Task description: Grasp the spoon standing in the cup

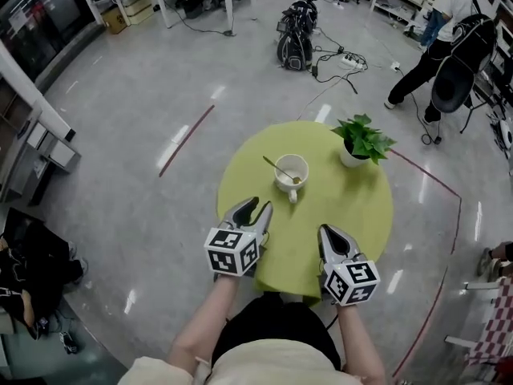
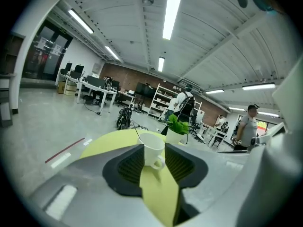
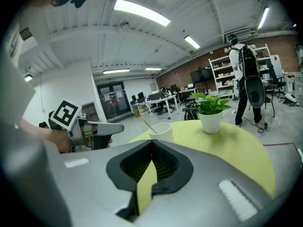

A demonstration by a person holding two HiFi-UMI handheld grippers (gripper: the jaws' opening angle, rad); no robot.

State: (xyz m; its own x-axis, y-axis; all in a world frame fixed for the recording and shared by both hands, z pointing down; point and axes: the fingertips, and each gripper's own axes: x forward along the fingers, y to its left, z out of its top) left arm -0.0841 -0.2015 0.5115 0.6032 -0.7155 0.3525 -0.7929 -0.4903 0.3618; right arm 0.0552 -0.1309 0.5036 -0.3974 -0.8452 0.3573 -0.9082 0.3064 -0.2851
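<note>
A white cup stands near the middle of the round yellow-green table, its handle turned toward me. A spoon stands in it, its handle leaning out to the upper left. My left gripper hovers over the table's near left edge, short of the cup, open with nothing between its fingers; the left gripper view frames the cup and spoon in the gap, farther off. My right gripper sits at the near right edge, shut and empty. The right gripper view has the cup ahead, slightly left.
A green plant in a white pot stands on the table right of the cup. Beyond the table, a black bag and cables lie on the floor. A person stands at the far right. Desks line the back.
</note>
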